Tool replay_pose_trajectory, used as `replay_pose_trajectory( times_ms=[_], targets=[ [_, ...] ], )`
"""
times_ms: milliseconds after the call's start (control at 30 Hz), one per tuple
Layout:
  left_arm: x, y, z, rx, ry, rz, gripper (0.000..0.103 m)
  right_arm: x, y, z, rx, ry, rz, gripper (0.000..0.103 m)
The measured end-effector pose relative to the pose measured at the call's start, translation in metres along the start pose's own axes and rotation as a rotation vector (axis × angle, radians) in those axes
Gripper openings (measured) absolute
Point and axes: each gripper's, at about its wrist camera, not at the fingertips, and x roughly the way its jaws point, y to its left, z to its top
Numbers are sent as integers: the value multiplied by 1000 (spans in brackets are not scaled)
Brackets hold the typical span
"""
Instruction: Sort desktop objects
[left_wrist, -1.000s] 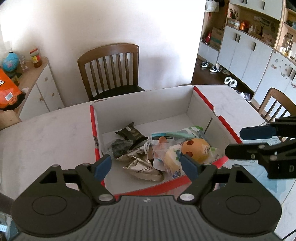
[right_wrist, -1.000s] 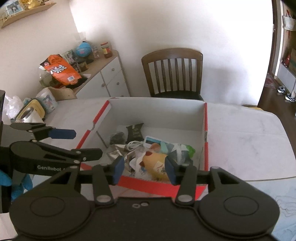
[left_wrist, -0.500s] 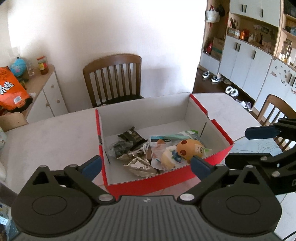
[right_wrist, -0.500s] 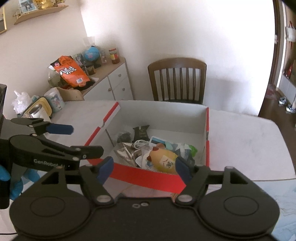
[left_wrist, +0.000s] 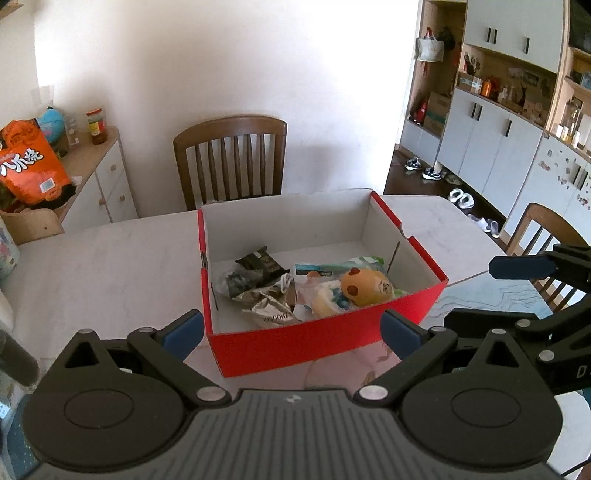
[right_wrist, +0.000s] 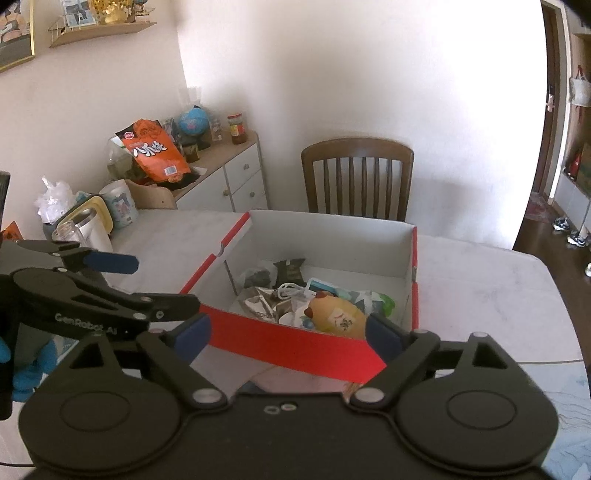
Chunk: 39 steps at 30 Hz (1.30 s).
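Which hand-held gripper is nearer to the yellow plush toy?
Right. The right hand-held gripper hangs just before the yellow plush toy; the left hand-held gripper is further back.

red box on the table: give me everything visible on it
The red box is an open, lidless cardboard carton, red outside and along its rim, white inside, and looks like a shoebox. It rests flat on the pale table, skewed to the edge, a corner nearest the cameras. One long wall has a small notch in its rim. Items fill its near end: a yellow plush toy, crumpled foil wrappers, a dark packet, a white cord. Its far end is bare. Neither set of tongs touches it.
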Motion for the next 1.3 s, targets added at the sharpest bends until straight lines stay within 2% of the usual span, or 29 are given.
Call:
replay_pose_trajectory(
  times_ms=[467, 1300],
  targets=[
    [-14, -6, -19, -9, 26, -1, 102, -15, 4, -16, 14, -5, -11, 93],
    [-11, -12, -34, 5, 49, 1, 102, -16, 0, -32, 54, 9, -30, 93]
  ],
)
